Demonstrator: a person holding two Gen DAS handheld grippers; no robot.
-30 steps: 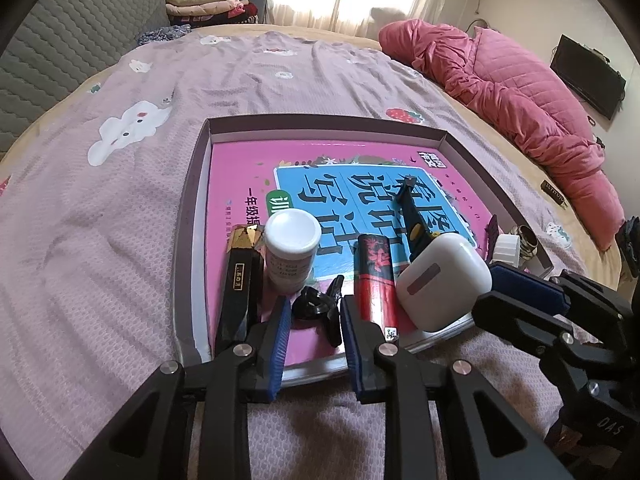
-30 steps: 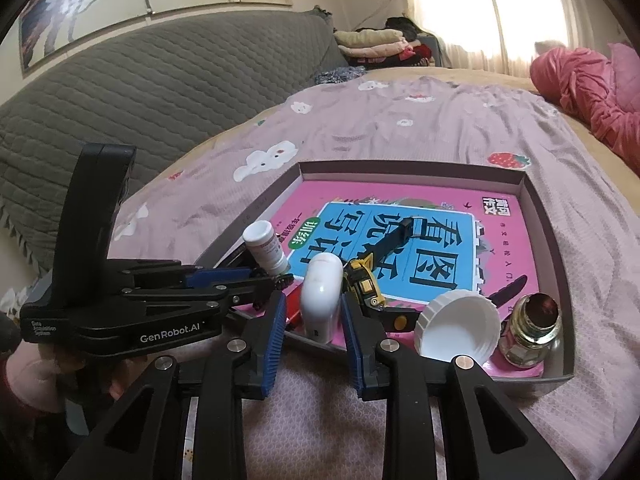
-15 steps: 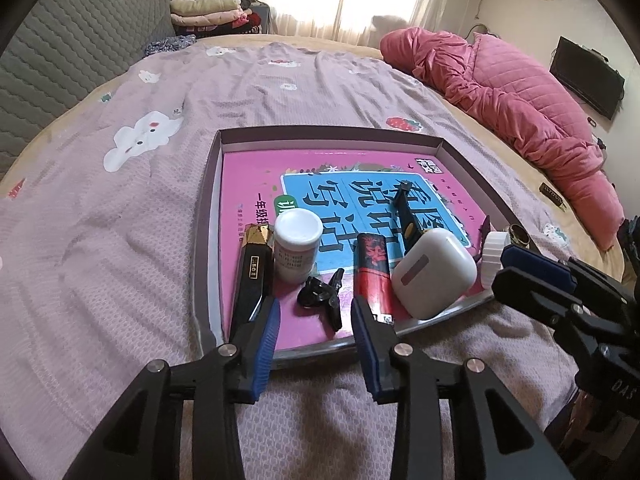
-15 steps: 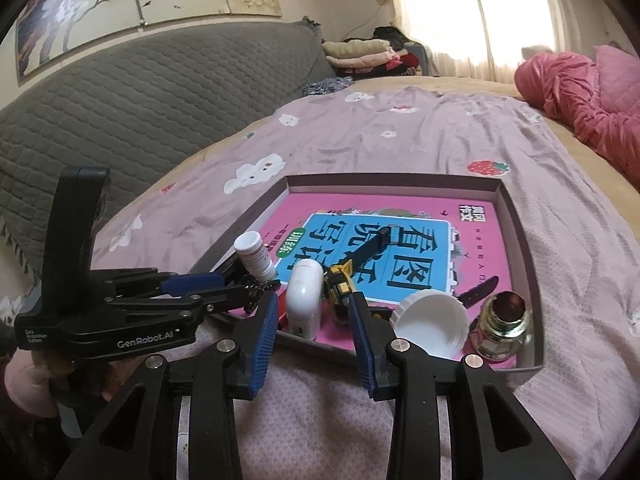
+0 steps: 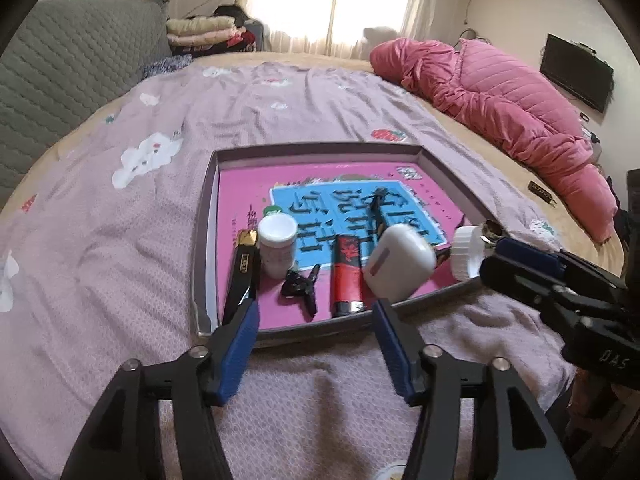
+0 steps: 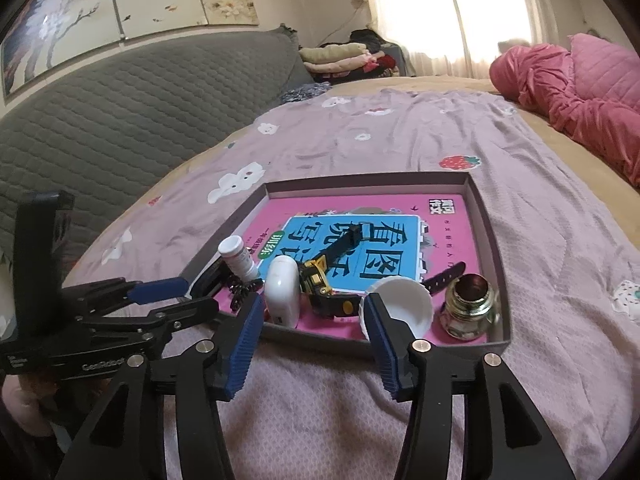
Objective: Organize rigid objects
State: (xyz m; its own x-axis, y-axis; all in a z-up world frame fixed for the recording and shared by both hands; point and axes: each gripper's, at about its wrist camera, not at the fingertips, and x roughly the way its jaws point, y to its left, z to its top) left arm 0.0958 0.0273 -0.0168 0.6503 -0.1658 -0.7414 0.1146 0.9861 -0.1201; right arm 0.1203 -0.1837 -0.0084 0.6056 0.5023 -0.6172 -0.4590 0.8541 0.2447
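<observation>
A shallow box tray (image 5: 202,240) (image 6: 498,248) lies on the bed, lined with a pink and blue book. Along its near edge lie a black and gold knife (image 5: 240,276), a white pill bottle (image 5: 277,246) (image 6: 236,258), a black clip (image 5: 300,286), a red lighter (image 5: 347,276), a white earbud case (image 5: 398,266) (image 6: 282,294), a black and yellow watch (image 6: 324,286), a white lid (image 6: 404,306) and a glass jar (image 6: 470,306). My left gripper (image 5: 316,346) is open and empty just before the tray. My right gripper (image 6: 312,340) is open and empty too.
The bed has a mauve sheet (image 5: 140,240) with cloud prints. A pink quilt (image 5: 500,108) lies at the right. A grey padded headboard (image 6: 100,120) runs along the left. Folded clothes (image 5: 204,30) are stacked at the far end. A TV (image 5: 576,72) hangs on the wall.
Both grippers have pulled back from the tray and risen, and both jaws have opened wider. The things in the tray have stayed in place.
</observation>
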